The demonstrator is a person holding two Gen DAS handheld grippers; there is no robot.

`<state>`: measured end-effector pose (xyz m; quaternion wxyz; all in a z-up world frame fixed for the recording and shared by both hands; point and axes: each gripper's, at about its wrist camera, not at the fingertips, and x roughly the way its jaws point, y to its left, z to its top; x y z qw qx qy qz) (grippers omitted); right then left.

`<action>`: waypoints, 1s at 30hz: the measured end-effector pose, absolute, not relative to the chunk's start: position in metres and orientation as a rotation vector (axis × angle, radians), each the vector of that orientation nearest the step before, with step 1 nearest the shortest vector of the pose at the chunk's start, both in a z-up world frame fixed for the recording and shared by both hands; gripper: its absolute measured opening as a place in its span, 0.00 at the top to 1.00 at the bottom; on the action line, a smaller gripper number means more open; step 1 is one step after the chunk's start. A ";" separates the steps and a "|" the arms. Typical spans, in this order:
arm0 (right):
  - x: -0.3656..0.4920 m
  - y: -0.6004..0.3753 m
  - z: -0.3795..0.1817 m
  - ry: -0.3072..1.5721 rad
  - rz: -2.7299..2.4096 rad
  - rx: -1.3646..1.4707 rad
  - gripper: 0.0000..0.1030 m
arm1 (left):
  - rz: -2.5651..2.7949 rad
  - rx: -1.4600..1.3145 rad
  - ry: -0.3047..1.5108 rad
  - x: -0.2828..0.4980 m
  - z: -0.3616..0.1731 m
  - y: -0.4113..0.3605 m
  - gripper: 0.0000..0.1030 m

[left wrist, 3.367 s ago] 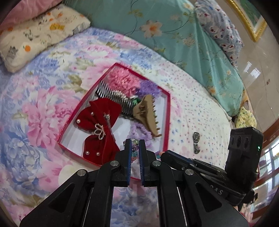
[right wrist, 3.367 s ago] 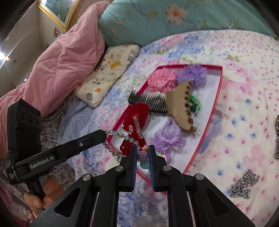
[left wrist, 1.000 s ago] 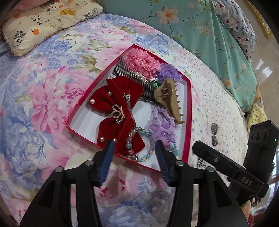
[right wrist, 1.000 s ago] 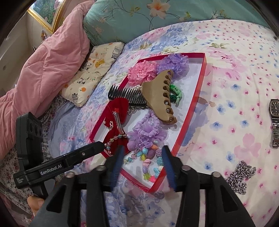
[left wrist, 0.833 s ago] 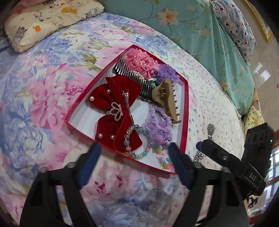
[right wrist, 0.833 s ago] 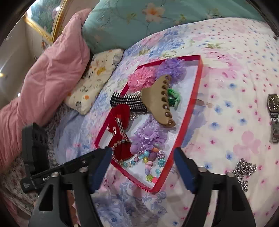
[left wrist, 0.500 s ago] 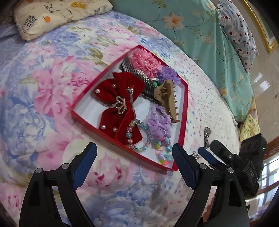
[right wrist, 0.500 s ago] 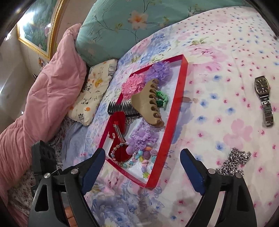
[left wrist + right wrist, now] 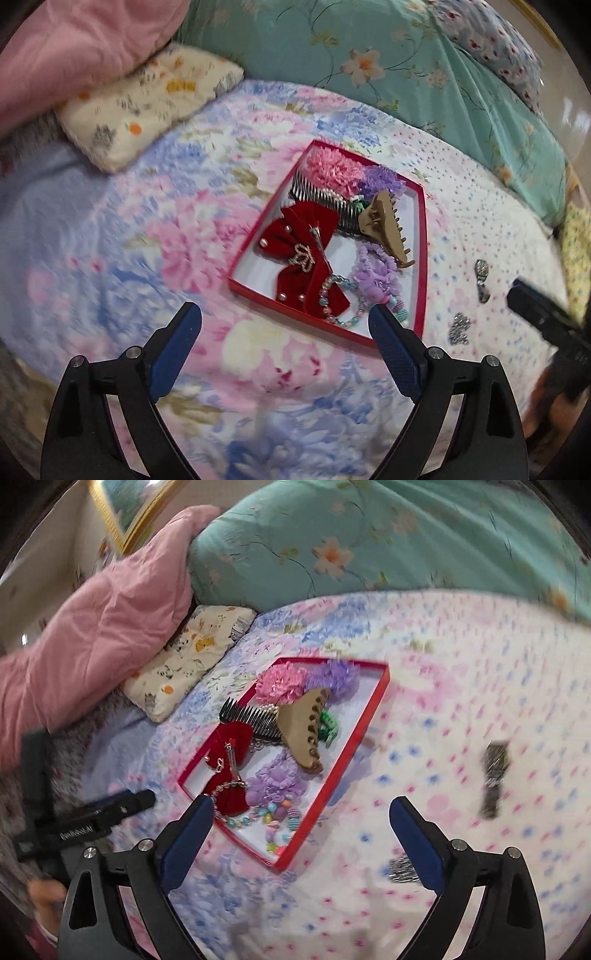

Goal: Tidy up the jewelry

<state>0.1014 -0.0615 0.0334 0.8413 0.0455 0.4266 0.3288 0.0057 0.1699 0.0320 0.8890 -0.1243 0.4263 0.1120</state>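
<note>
The red tray (image 9: 421, 258) lies on the flowered bedspread (image 9: 147, 229), its narrow end toward the pillows. Inside it, the tan claw clip (image 9: 384, 229) lies along the tray. The left gripper (image 9: 284, 321) and the right gripper (image 9: 301, 814) are both opening wide, with nothing between the jaws.

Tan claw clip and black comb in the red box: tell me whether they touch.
Touching. The right wrist view shows the tan claw clip lying across the black comb teeth, no gap between them; the left wrist view shows the same overlap.

Bed (image 9: 110, 240): tray (image 9: 424, 258), watch (image 9: 482, 280) (blurred), chain (image 9: 460, 328).
</note>
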 end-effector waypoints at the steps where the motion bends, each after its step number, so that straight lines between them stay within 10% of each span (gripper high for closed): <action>1: 0.100 -0.062 0.039 0.889 0.699 0.072 0.05 | 0.239 -0.224 0.875 0.003 0.039 0.168 0.09; 11: 0.083 -0.065 0.084 0.832 0.721 -0.054 0.00 | 0.268 -0.040 0.778 -0.014 0.089 0.150 0.00; 30: 0.081 -0.028 0.005 0.972 0.737 -0.091 0.00 | 0.335 0.001 0.879 0.008 0.019 0.143 0.00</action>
